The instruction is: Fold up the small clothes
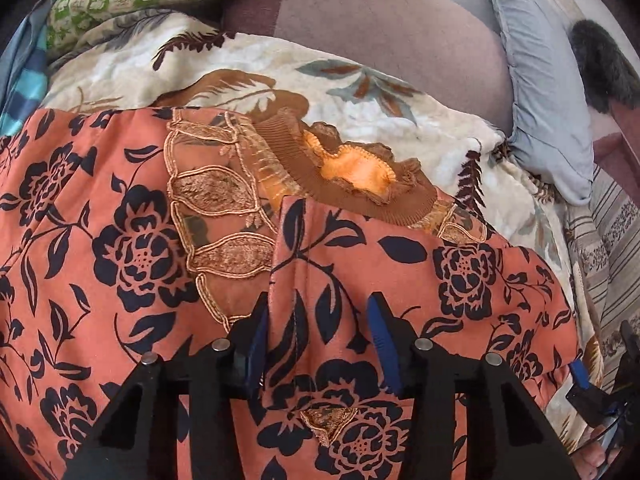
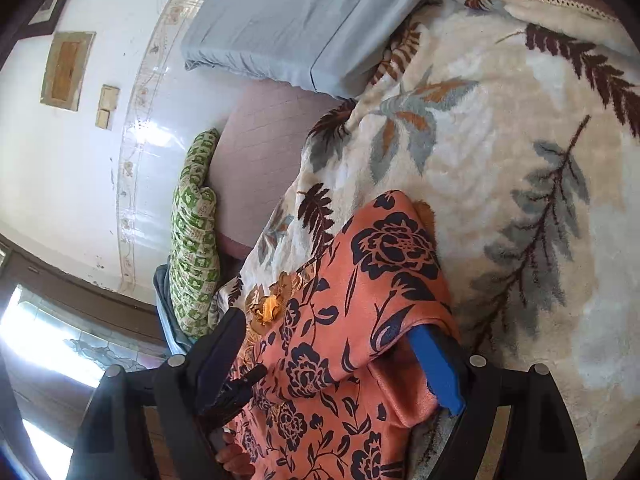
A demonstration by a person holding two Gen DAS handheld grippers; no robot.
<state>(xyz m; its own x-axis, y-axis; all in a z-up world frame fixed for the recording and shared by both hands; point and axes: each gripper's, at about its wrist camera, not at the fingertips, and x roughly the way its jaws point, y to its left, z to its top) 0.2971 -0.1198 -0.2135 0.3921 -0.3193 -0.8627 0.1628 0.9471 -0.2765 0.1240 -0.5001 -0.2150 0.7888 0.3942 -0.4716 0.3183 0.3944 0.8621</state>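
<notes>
2 tools are engaged: we find the left tool (image 1: 320, 344) half-closed astride a folded flap of the floral garment (image 1: 120, 240) on the bed blanket (image 1: 360, 120); right tool (image 2: 344, 364) wide around its edge. Fold underway; next, pinch and carry over.

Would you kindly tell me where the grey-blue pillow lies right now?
The grey-blue pillow sits at the upper right of the left wrist view, on the cream leaf-print blanket's far edge, beyond the orange floral garment.
</notes>
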